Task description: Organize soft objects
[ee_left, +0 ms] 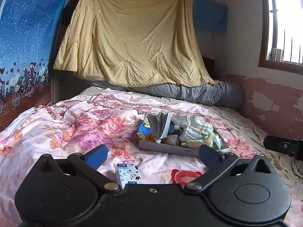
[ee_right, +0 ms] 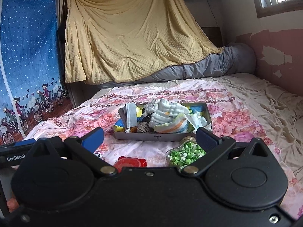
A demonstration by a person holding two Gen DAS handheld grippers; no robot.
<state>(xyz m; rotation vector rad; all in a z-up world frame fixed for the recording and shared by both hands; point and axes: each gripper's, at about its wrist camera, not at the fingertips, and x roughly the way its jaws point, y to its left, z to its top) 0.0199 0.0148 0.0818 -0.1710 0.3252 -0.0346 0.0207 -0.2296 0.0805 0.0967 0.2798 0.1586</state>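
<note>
Both my left gripper [ee_left: 153, 156] and right gripper [ee_right: 149, 137] gape wide, empty; I'd approach the far cardboard tray's [ee_right: 151, 137] heaped cloths [ee_right: 170, 119] slowly, pinching one.

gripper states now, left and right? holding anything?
Left gripper: open, holding nothing.
Right gripper: open, holding nothing.

Matt cardboard tray [ee_right: 151, 136]; dimpled cloth blanket [ee_right: 132, 37]; glossy red plastic lid [ee_left: 184, 177].
</note>
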